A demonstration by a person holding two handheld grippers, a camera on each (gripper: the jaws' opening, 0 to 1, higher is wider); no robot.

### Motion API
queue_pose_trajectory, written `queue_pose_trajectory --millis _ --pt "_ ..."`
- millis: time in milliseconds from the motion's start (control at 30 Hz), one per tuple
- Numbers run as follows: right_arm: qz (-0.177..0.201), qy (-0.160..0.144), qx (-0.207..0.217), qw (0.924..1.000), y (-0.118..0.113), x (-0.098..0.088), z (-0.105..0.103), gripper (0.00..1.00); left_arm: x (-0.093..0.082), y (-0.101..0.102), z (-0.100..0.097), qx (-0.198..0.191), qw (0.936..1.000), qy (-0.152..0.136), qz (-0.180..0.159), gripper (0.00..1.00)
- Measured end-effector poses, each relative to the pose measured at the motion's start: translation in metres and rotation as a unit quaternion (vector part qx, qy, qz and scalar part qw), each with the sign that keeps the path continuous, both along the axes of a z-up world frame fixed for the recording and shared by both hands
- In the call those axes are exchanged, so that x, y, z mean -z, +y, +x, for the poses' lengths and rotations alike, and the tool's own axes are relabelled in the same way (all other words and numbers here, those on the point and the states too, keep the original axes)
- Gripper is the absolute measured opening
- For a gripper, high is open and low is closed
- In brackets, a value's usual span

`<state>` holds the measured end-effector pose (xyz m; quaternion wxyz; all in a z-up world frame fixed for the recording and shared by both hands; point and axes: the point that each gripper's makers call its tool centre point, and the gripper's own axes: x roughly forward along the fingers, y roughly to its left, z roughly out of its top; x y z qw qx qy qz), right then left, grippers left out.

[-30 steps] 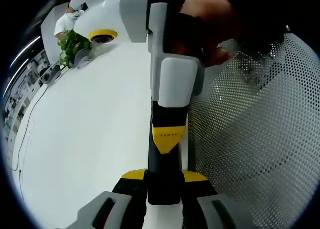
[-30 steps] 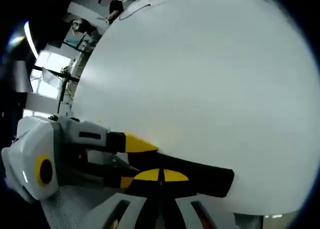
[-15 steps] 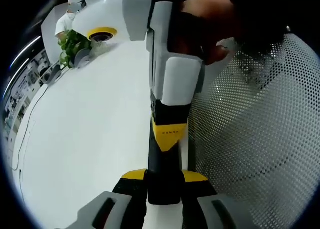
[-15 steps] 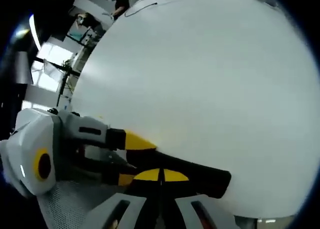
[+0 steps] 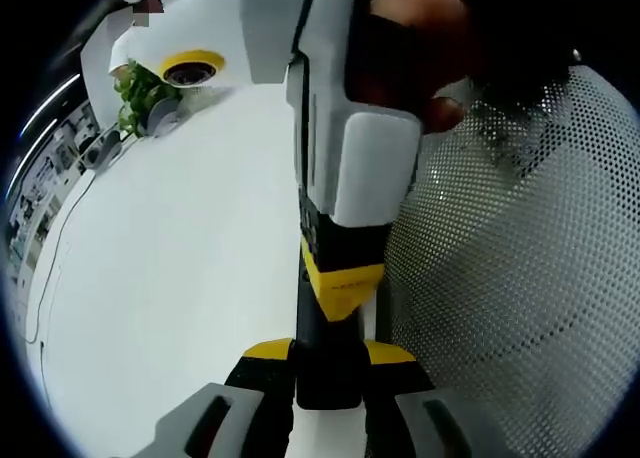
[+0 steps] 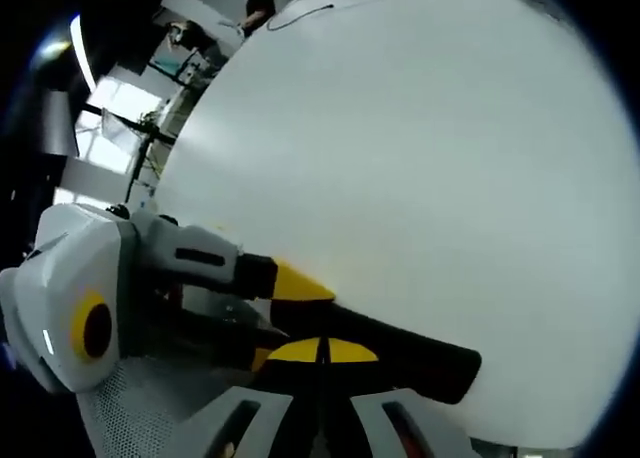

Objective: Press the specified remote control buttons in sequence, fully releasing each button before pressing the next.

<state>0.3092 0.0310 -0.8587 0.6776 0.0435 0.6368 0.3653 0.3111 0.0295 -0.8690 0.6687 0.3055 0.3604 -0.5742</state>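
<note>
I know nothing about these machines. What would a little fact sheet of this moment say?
Surface: plain white table
Target object: long black remote control, buttons not visible
Left gripper: yellow-tipped jaws closed on the remote's sides, holding it
Right gripper: jaws shut together, tips down on the remote; whether a button is pressed cannot be told
Nearby: white perforated mesh panel beside the grippers
Background: green leafy plant at the table's far edge

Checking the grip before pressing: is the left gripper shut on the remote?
Shut on it. In the left gripper view, the left gripper has its yellow-tipped jaws against both sides of the black remote.
</note>
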Motion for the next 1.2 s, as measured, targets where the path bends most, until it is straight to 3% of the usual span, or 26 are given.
queue_pose_trajectory --millis 333,733,1000,1133,1200 --pt "0.003 0.017 0.009 0.9998 -0.0020 0.0010 -0.0002 0.00 0.0003 0.0003 0.0006 0.000 1.0000 0.001 -0.001 0.25" --pt "0.039 0.078 0.081 0.9930 -0.0044 0.0024 0.0022 0.00 0.0010 -0.0008 0.0000 0.003 1.0000 -0.002 -0.008 0.25" --pt "0.026 0.058 0.061 0.9961 -0.0027 0.0005 0.0021 0.00 0.0004 -0.0009 0.0000 0.001 1.0000 0.000 -0.009 0.25" --pt "0.026 0.061 0.080 0.9946 -0.0059 0.0014 0.0050 0.00 0.0003 -0.0011 0.0000 0.000 1.0000 0.000 -0.008 0.25" --pt "0.017 0.047 0.075 0.9959 -0.0070 0.0006 0.0071 0.00 0.0000 -0.0010 -0.0004 -0.001 1.0000 0.001 -0.009 0.25"
